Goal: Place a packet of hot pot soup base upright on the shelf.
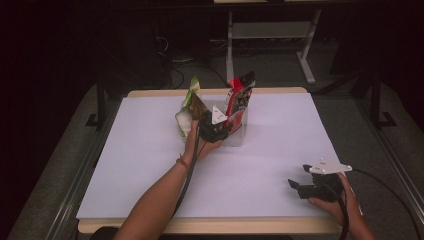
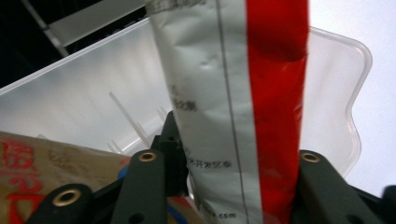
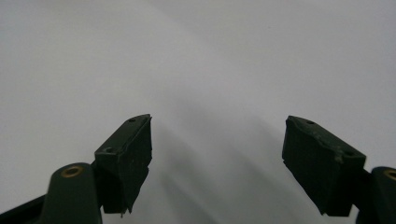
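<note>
The clear plastic bin (image 1: 239, 131) at the table's middle is crowded: a red-and-white snack pouch (image 1: 239, 97) and a green-and-white pouch (image 1: 189, 107) stand in it, with the left gripper (image 1: 220, 131) between them. Around the bin, the white tabletop (image 1: 140, 165) lies open.

High view looks forward and down over the whole white table (image 1: 150, 165); both gripper views sit close, left facing the clear bin (image 2: 93, 93), right the table.

red-and-white printed pouch (image 2: 243, 112), green-and-white pouch (image 1: 189, 107), translucent white bin (image 2: 93, 93)
</note>
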`<state>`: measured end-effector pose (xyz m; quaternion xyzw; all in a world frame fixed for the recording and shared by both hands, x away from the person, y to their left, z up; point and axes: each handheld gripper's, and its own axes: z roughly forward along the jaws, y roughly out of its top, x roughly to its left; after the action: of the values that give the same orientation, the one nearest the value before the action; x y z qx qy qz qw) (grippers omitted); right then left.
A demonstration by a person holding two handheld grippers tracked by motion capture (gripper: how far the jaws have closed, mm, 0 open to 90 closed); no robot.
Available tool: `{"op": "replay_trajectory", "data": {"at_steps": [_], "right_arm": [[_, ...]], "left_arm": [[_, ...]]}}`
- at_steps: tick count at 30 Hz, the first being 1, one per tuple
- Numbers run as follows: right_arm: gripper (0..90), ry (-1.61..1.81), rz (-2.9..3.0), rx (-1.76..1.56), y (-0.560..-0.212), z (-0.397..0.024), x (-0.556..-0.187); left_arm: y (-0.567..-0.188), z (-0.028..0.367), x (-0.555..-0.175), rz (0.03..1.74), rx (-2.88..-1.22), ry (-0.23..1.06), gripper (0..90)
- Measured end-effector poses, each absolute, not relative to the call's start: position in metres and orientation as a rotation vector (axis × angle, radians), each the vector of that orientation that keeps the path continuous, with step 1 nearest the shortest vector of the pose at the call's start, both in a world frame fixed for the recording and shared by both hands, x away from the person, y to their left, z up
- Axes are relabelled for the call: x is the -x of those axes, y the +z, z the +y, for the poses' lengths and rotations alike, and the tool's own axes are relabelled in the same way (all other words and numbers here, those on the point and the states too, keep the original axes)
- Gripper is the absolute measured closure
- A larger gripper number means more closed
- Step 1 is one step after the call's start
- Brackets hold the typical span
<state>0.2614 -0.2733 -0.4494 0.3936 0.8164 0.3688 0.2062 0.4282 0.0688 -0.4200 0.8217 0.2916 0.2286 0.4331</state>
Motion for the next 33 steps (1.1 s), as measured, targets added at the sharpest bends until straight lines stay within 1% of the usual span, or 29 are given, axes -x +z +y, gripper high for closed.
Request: {"op": "replay_trajectory", "data": {"at_steps": [2, 5, 6, 8, 11, 12, 13, 14, 16, 17, 18, 20, 24, 25, 27, 30, 33], "right_arm": [[23.5, 1.030, 2.272, -1.103, -0.450, -0.274, -0.261], [23.4, 1.033, 2.266, -1.113, -0.450, -0.276, -0.261], [23.4, 1.034, 2.266, -1.111, -0.450, -0.277, -0.261], [23.4, 1.029, 2.269, -1.109, -0.450, -0.276, -0.261], [23.4, 1.028, 2.273, -1.100, -0.450, -0.275, -0.260], [23.5, 1.027, 2.272, -1.101, -0.449, -0.275, -0.260], [23.5, 1.028, 2.271, -1.099, -0.449, -0.275, -0.260], [23.5, 1.030, 2.271, -1.100, -0.449, -0.275, -0.261], [23.5, 1.031, 2.273, -1.105, -0.449, -0.274, -0.261], [23.6, 1.031, 2.273, -1.104, -0.449, -0.274, -0.261], [23.6, 1.030, 2.274, -1.101, -0.449, -0.273, -0.261], [23.7, 1.032, 2.275, -1.102, -0.449, -0.273, -0.261], [23.7, 1.026, 2.286, -1.103, -0.451, -0.273, -0.262], [23.7, 1.027, 2.288, -1.104, -0.451, -0.272, -0.262], [23.8, 1.027, 2.291, -1.103, -0.451, -0.272, -0.262], [23.8, 1.028, 2.287, -1.102, -0.451, -0.272, -0.262], [23.8, 1.026, 2.290, -1.103, -0.451, -0.272, -0.262]], "left_arm": [[-0.417, 0.072, -0.427, 0.707, -2.042, 0.543, 55.6], [-0.409, 0.079, -0.421, 0.672, -2.029, 0.507, 45.6], [-0.405, 0.081, -0.418, 0.658, -2.025, 0.511, 43.5], [-0.399, 0.089, -0.411, 0.621, -2.007, 0.521, 43.8], [-0.393, 0.102, -0.405, 0.625, -1.973, 0.475, 50.4], [-0.393, 0.105, -0.403, 0.614, -1.981, 0.496, 58.8], [-0.394, 0.107, -0.402, 0.617, -2.000, 0.505, 65.4], [-0.396, 0.107, -0.402, 0.613, -2.017, 0.490, 69.2], [-0.400, 0.106, -0.401, 0.604, -2.038, 0.518, 74.4], [-0.401, 0.106, -0.402, 0.612, -2.023, 0.508, 76.9], [-0.401, 0.106, -0.403, 0.619, -2.009, 0.489, 77.6], [-0.402, 0.105, -0.404, 0.619, -2.008, 0.513, 84.8], [-0.404, 0.102, -0.406, 0.634, -2.002, 0.507, 84.6], [-0.406, 0.101, -0.406, 0.624, -2.023, 0.485, 85.0], [-0.412, 0.099, -0.404, 0.603, -2.061, 0.489, 89.6], [-0.414, 0.101, -0.404, 0.624, -2.031, 0.451, 89.7], [-0.415, 0.095, -0.402, 0.592, -2.078, 0.509, 89.8]]}}
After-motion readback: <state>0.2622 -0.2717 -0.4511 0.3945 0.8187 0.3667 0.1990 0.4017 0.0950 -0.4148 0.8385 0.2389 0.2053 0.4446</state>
